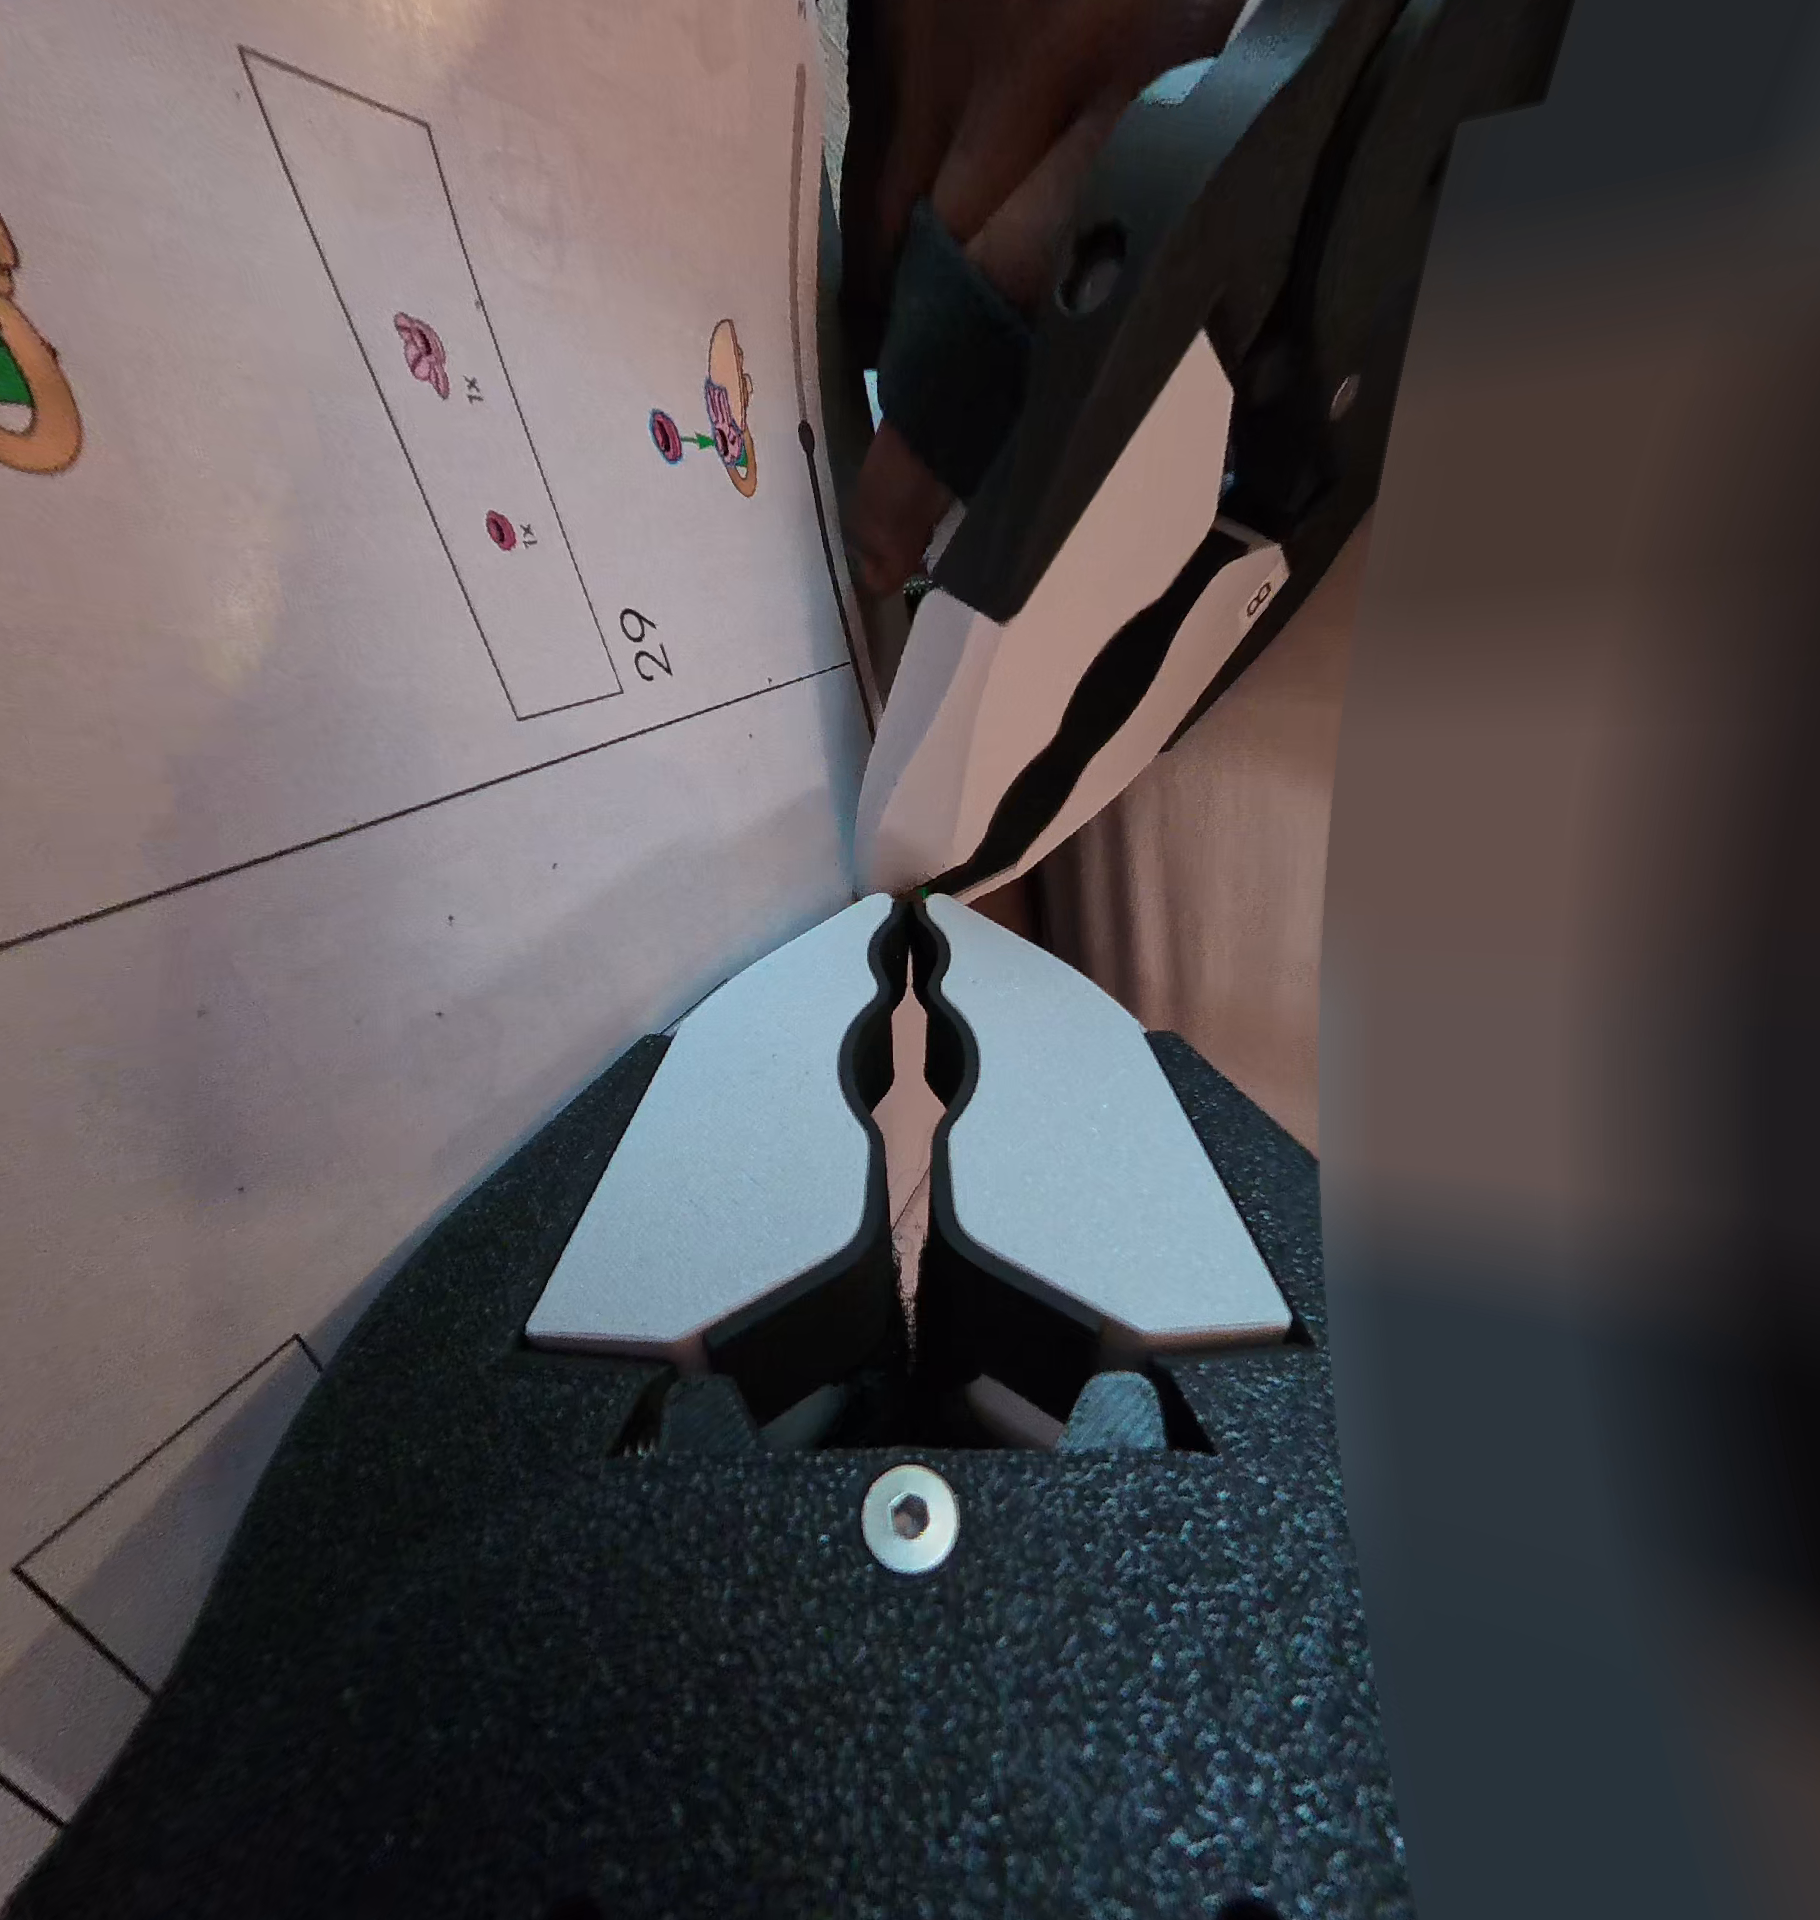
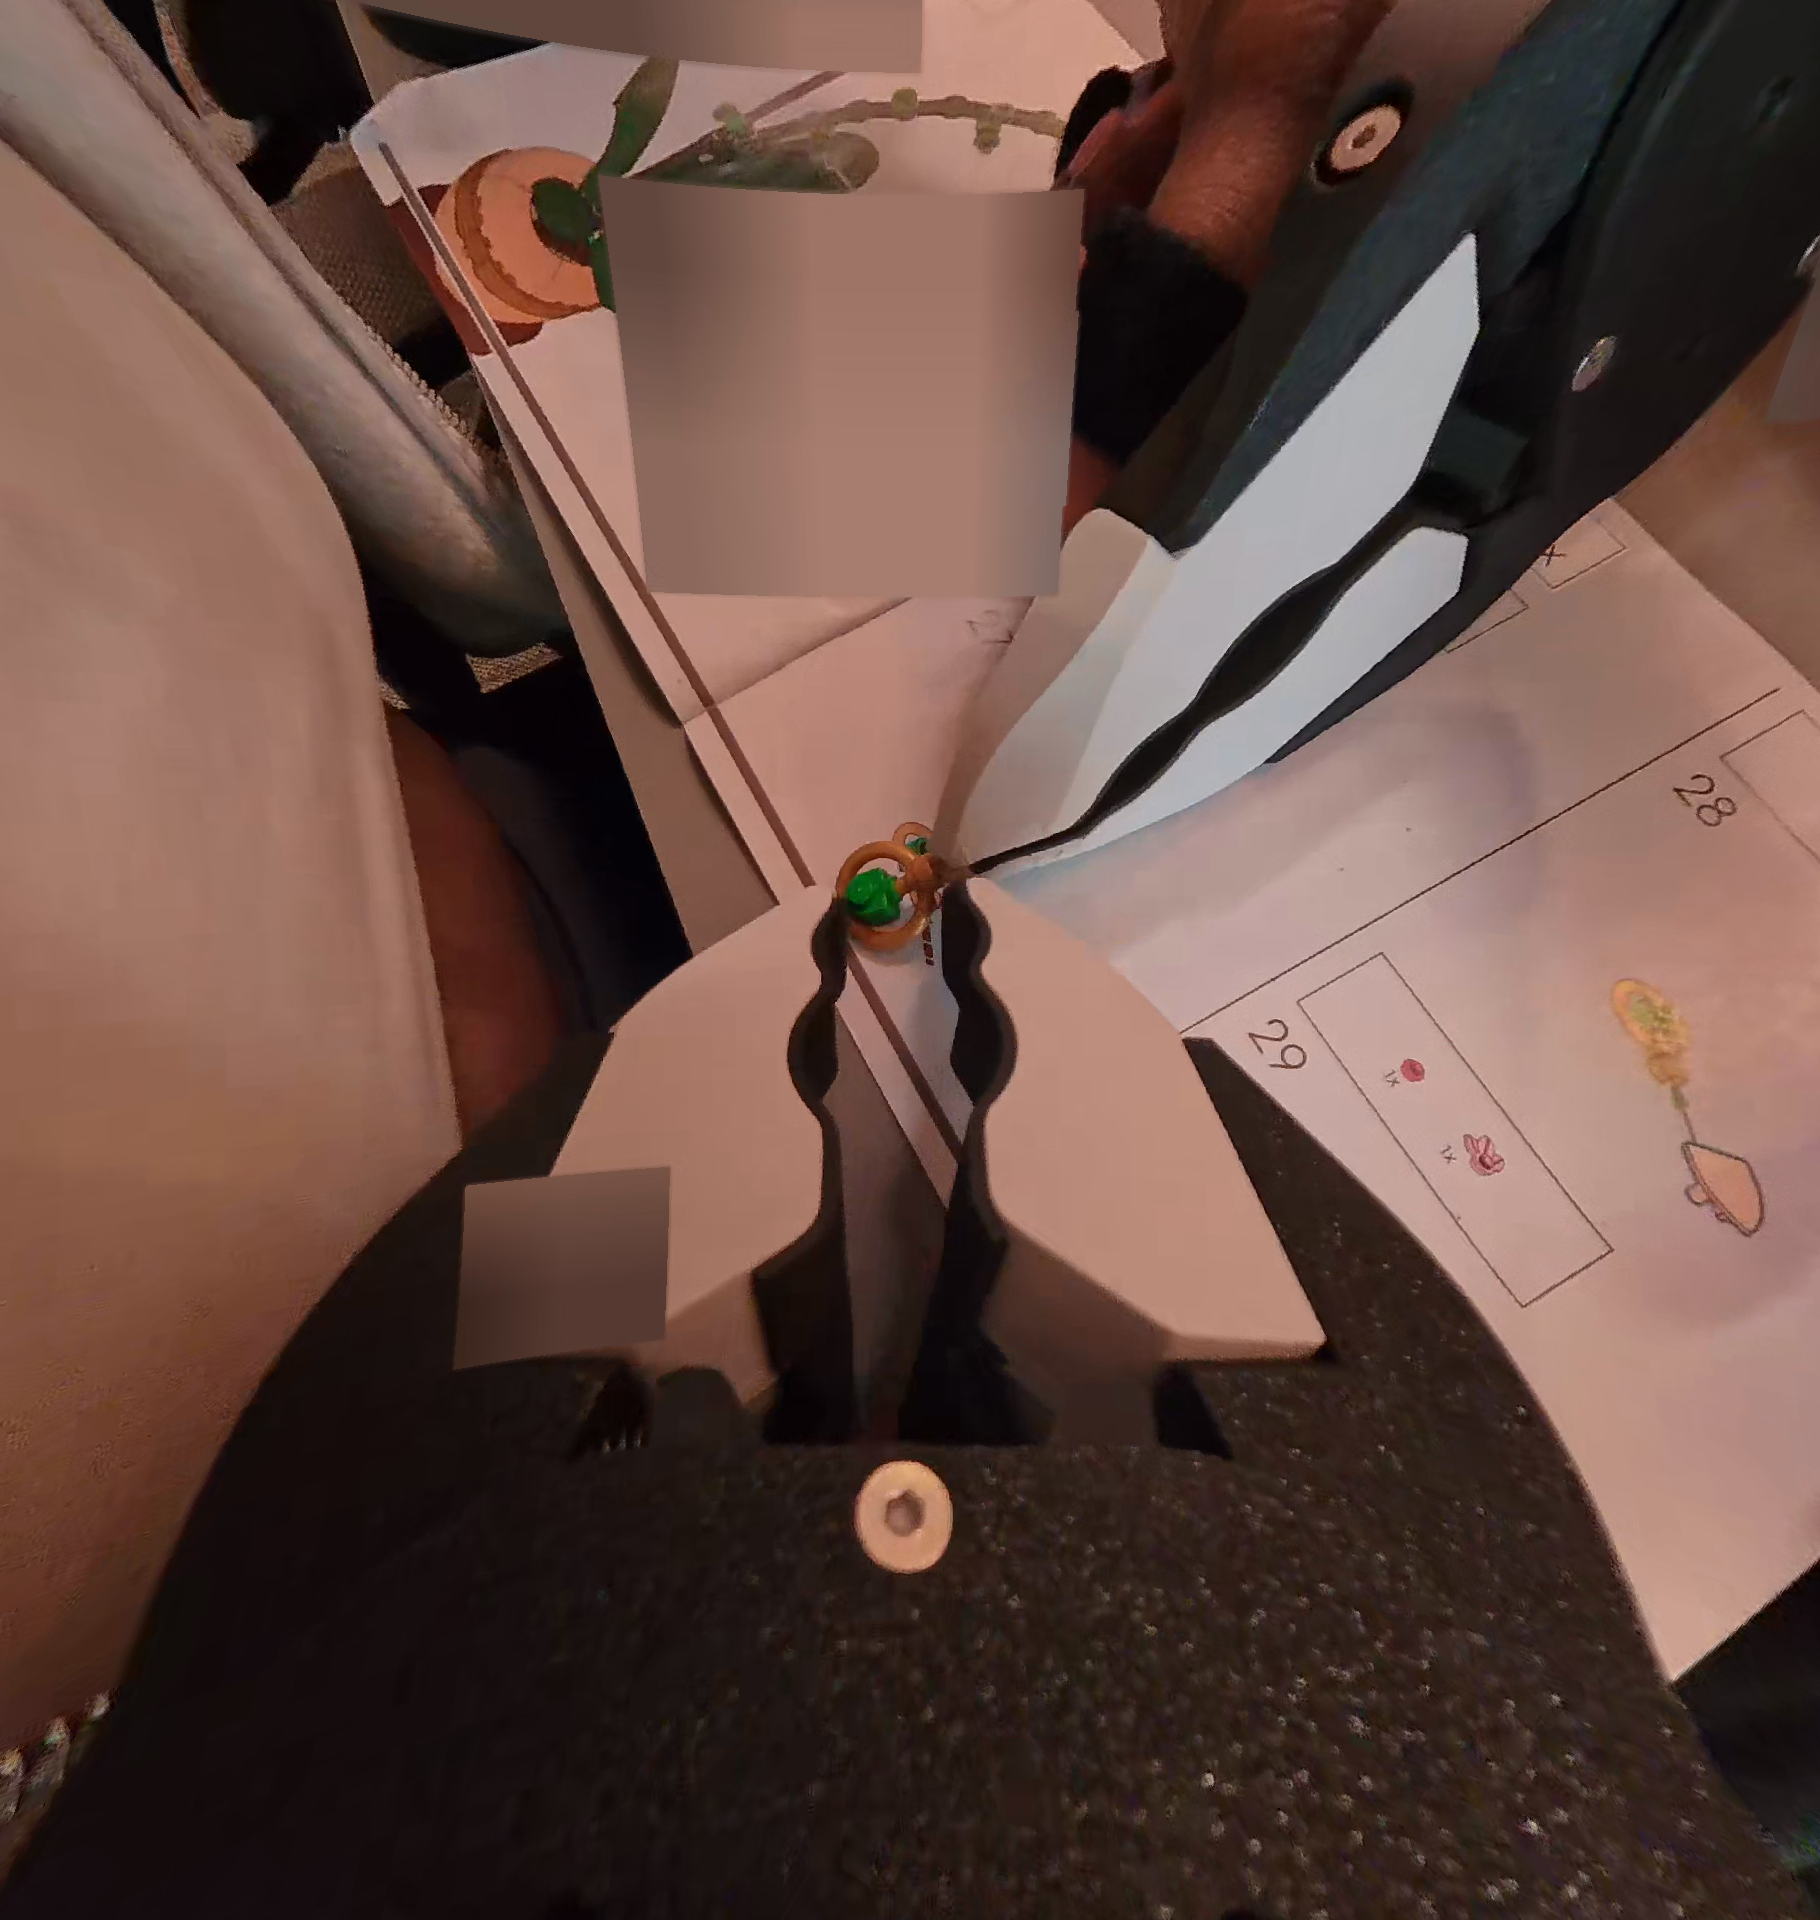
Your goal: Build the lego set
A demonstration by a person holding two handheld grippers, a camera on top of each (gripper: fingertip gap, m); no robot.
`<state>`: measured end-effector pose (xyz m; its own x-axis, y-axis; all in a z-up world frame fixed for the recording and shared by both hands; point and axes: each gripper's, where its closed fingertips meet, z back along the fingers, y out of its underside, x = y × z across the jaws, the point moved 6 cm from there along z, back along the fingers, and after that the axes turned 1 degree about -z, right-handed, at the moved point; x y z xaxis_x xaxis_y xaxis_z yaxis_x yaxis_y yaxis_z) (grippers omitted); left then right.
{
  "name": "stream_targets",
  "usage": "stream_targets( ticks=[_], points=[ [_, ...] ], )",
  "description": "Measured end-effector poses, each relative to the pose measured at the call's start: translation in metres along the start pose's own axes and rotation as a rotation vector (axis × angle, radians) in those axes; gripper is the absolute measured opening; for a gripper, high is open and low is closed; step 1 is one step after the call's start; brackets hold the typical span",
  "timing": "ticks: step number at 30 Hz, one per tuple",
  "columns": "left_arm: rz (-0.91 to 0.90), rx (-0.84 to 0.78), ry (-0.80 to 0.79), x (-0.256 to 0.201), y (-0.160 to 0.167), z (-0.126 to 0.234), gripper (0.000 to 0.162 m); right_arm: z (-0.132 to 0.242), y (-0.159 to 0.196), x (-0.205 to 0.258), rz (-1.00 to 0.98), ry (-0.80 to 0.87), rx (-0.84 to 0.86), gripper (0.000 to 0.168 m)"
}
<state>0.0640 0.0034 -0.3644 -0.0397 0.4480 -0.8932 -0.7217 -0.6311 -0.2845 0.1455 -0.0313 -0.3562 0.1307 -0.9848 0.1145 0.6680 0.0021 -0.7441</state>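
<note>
Holding a tiny lego piece (image 2: 878, 896), a gold ring with a green stud in it, we have both grippers meeting tip to tip just above the instruction booklet (image 2: 1508, 935). Our right gripper (image 2: 890, 914) is clenched on the ring at its fingertips. Our left gripper (image 1: 908, 909) comes in from the far right in the right wrist view, its jaws pressed together on the ring's small gold stem. In the left wrist view only a speck of green shows where the tips meet. Beneath lies the open booklet, its page showing boxed drawings of pink parts. Pale fabric (image 2: 158, 727) fills the left side.
</note>
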Motion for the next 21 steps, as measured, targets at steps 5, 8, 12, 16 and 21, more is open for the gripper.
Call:
stream_targets(
  ticks=[5, 8, 12, 16, 21],
  points=[
    [0.005, 0.006, 0.006, 0.0, 0.0, 0.0001, 0.0, 0.0005, -0.0015, -0.001, 0.074, -0.021, 0.038, 0.017],
    [0.004, 0.005, 0.005, 0.0, 0.0001, 0.0, 0.0, 0.0009, -0.0008, -0.0007, 0.12, -0.031, 0.042, 0.015],
    [-0.001, -0.003, -0.004, -0.0002, 0.0004, -0.0002, 0.0, 0.0011, 0.0007, -0.0002, 0.14, -0.023, 0.022, 0.015],
    [-0.001, -0.02, -0.012, -0.0003, 0.001, -0.0005, 0.0, 0.0015, 0.002, 0.0022, 0.185, 0.025, -0.007, 0.015],
    [0.002, -0.018, -0.006, -0.0003, 0.0011, -0.0004, 0.0, 0.0015, 0.0022, 0.0032, 0.194, 0.048, -0.012, 0.015]
  ],
)
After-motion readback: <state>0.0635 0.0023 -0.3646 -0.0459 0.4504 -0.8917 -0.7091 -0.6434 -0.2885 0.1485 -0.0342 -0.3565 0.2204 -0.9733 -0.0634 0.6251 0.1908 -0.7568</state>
